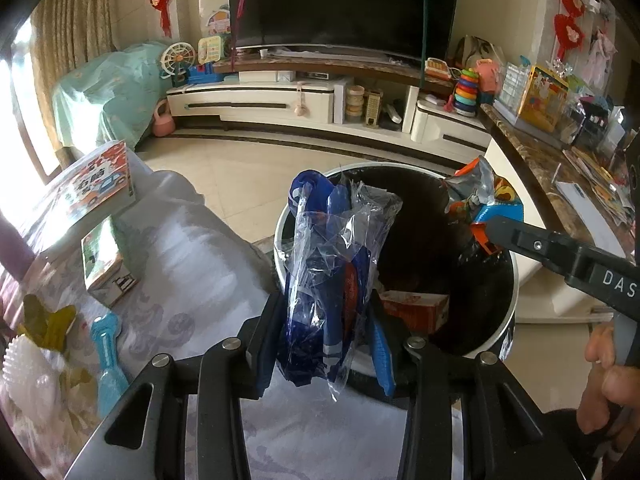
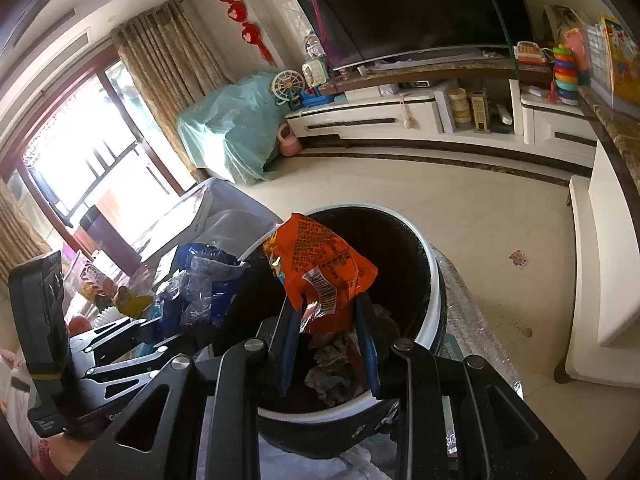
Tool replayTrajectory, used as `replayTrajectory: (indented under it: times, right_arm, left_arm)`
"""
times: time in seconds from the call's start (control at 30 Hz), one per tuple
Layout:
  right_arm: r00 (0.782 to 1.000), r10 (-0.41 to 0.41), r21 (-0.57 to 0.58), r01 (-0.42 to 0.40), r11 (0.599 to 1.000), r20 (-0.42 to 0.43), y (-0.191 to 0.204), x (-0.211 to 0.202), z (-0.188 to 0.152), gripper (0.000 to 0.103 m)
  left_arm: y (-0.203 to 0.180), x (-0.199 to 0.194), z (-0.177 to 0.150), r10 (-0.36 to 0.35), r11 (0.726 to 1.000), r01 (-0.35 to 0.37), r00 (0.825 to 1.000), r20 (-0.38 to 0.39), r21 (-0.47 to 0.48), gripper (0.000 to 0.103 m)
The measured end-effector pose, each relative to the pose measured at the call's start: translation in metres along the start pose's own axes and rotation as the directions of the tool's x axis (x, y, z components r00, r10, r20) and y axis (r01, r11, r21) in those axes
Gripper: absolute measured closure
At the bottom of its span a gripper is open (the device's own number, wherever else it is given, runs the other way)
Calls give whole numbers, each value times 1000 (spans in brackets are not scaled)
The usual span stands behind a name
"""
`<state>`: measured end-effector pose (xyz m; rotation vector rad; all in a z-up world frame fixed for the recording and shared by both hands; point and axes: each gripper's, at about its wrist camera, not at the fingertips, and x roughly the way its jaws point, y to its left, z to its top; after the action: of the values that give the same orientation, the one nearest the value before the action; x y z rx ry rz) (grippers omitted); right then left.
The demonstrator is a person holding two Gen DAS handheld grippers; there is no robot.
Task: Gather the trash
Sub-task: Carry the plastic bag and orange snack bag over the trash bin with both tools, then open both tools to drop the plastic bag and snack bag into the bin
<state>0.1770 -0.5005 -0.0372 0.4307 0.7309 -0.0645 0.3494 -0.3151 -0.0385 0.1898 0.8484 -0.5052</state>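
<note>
Black linkage arms fill the bottom of both wrist views, and between them each pair of tongs is pinching a piece of rubbish. Between the blue pads of the left gripper (image 1: 326, 332) sits a crumpled blue and clear plastic wrapper (image 1: 332, 264), standing upright at the near left rim of the bin (image 1: 514, 280) — above the edge rather than fully over the opening. Across the mouth, the right gripper (image 2: 328, 320) is clamped on the lower end of an orange snack packet (image 2: 320, 264), which hangs over the dark interior. Inside the bin there is already some trash: a red and white carton (image 1: 416, 306) and crumpled paper at the bottom. So 2 pieces are picked up and carried to the bin, but neither is dropped yet; letting them go is what looks to be left of this step. On the cloth-covered table (image 1: 192, 280) to the left lie small boxes, a blue comb-like toy (image 1: 106, 354) and other oddments — whether any count as trash I cannot tell.
</note>
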Motion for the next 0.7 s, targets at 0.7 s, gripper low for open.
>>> replayTrajectory:
  times: [0.7]
  right_arm:
    - [1000,-7,20,7,1000,-1,-6,5,8,66]
  left_arm:
    - [-11,13,15,-2,1000,2,1000,-1,-2,56]
